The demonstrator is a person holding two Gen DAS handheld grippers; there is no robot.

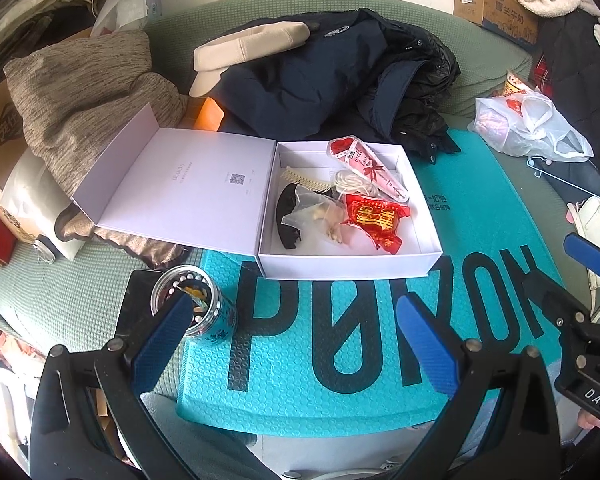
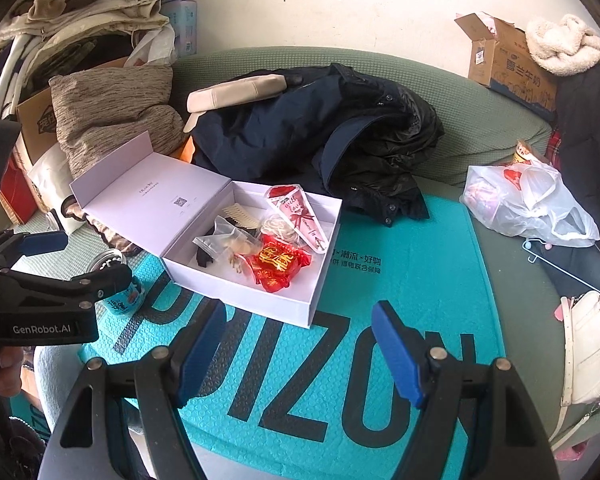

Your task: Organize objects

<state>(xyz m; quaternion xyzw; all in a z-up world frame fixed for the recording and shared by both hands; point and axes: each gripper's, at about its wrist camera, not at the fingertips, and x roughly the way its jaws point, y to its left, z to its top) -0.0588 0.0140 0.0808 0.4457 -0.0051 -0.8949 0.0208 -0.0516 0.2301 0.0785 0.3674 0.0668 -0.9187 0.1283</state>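
Both grippers spread wide and empty above the teal mat

The left gripper [image 1: 296,320] and right gripper [image 2: 300,348] hover over the bare teal mat [image 1: 340,360]. A small can [image 1: 196,304] sits just beside the left finger [image 1: 160,340]. Beyond, the open white box [image 2: 236,292] holds a red packet [image 2: 278,266], comb [image 1: 304,180] and pink cone [image 1: 372,168]; a dark jacket [image 2: 320,136] crowds its far edge.

A white box [image 1: 342,266] was seen on a teal, black-lettered mat [image 1: 320,360]; inside the box, a red, gold-printed packet [image 1: 376,220] was noted, behind it a navy jacket [image 1: 320,80].
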